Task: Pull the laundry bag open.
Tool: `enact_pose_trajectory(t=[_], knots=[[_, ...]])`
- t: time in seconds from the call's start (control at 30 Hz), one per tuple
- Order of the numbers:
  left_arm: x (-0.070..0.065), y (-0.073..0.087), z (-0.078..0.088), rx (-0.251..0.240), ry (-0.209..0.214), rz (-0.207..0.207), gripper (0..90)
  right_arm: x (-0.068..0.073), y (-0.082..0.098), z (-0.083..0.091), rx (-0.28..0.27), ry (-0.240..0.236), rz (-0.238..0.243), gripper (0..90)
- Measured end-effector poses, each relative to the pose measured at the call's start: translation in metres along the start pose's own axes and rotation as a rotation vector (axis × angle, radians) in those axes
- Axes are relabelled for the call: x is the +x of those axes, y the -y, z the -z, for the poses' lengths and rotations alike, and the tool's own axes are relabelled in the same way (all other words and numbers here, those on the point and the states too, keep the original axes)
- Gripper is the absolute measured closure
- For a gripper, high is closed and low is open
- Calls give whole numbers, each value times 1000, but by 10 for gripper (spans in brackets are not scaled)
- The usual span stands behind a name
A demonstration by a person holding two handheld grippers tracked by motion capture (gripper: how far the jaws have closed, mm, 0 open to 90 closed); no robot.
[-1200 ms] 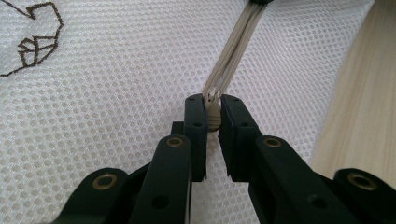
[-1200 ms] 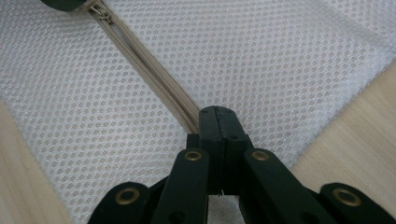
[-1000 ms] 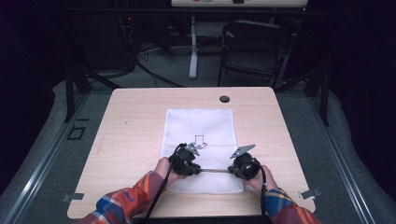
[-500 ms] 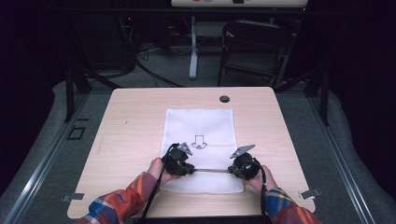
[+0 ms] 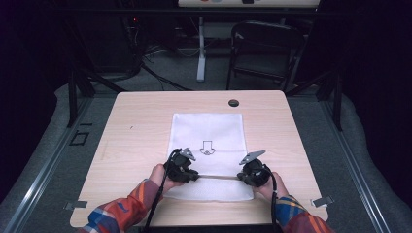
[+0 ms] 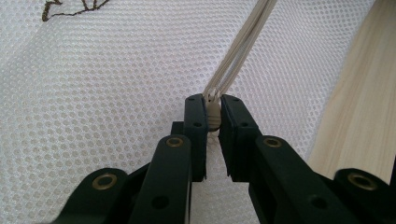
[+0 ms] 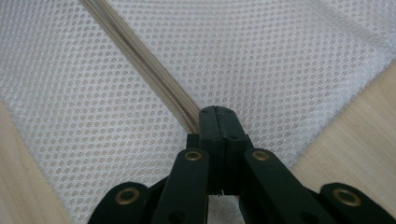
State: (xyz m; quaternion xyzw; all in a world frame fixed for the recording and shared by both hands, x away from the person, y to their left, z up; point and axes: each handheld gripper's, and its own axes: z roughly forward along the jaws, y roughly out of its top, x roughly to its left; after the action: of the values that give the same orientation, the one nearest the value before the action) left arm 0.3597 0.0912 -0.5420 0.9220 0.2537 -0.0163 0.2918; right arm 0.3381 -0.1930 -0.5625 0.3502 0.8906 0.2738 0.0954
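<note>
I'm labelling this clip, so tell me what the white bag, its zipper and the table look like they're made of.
White bag: seemingly synthetic mesh fabric, matte, with a regular grid of tiny holes. Zipper: beige tape with fine teeth, probably plastic or nylon; too fine to be sure. Table: pale wood-grain top, likely laminate, smooth with a low sheen.

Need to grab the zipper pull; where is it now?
In the high view, the small beige zipper pull sits at the zipper's left end, pinched in the left gripper.
</note>
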Motion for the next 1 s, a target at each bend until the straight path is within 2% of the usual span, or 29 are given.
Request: enact_pose_trajectory(t=[0.5, 1.0], knots=[[5, 6, 6, -3, 1, 15, 812, 0, 0, 0, 4, 3, 4, 900], [11, 16, 17, -2, -19, 40, 812, 0, 0, 0, 1, -1, 1, 900]])
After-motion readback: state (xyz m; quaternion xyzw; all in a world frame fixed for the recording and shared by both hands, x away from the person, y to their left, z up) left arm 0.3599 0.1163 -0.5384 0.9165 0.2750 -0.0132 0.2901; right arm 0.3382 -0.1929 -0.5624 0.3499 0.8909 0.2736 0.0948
